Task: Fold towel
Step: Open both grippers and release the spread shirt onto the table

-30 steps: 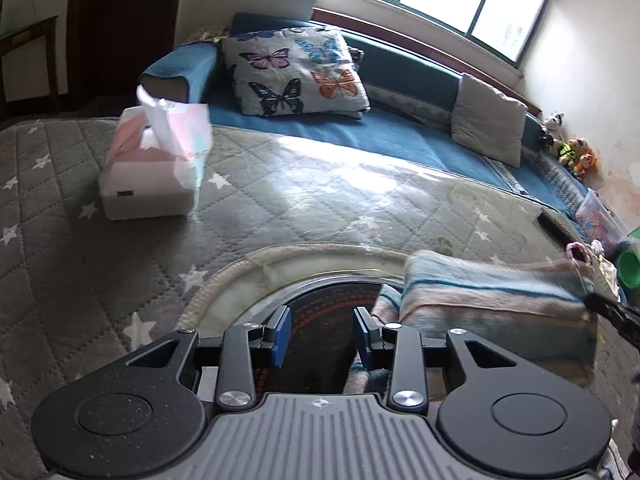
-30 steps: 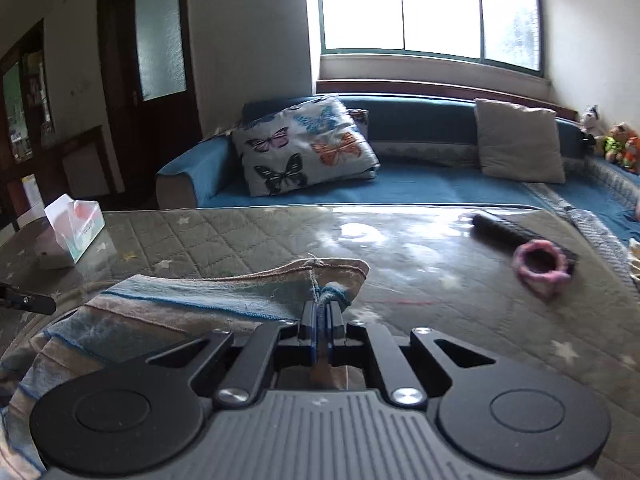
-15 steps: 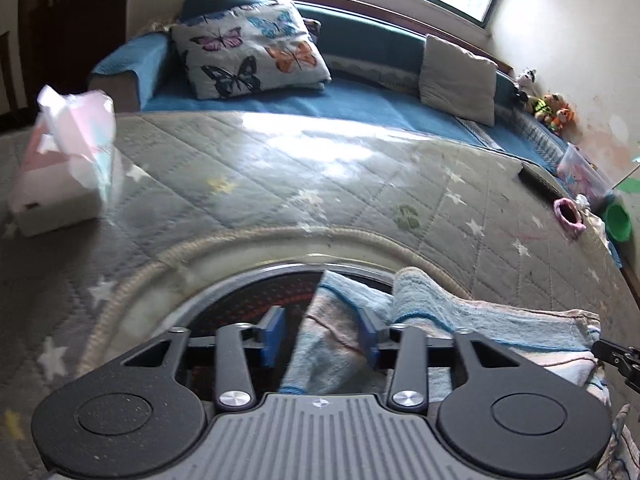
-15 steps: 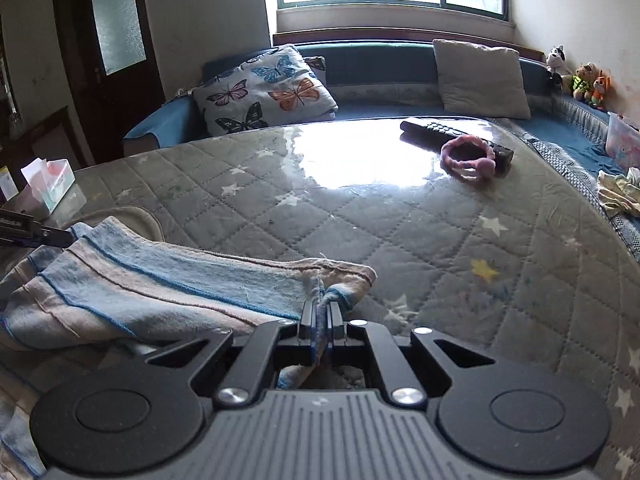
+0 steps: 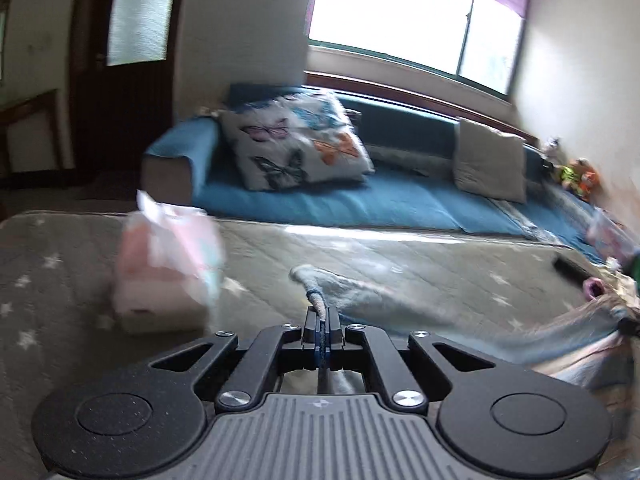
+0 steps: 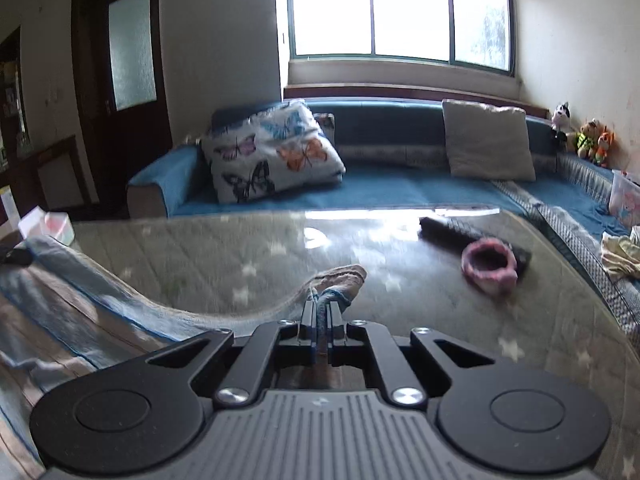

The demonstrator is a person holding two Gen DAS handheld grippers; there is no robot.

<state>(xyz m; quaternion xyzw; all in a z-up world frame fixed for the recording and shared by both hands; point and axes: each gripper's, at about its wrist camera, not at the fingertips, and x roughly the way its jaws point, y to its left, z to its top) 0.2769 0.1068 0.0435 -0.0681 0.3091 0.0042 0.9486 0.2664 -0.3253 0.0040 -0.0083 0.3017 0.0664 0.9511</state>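
Towel [image 5: 384, 300] hangs between your two grippers above the quilted table cover [image 5: 60, 280] with white stars. Your left gripper [image 5: 322, 318] has its jaws pressed together on one corner of the cloth, and the corner tip sticks out past the fingers. Your right gripper [image 6: 320, 314] is closed in the same way on another corner, and from there the striped blue and beige fabric runs away to the left side. A pink tissue box [image 5: 160, 276] stands on the cover just left of the left gripper; it carries a small dark label, but blur makes the writing unreadable. Near the right gripper lie a pink fuzzy ring [image 6: 490, 266] and a dark remote control [image 6: 448, 230], touching each other.
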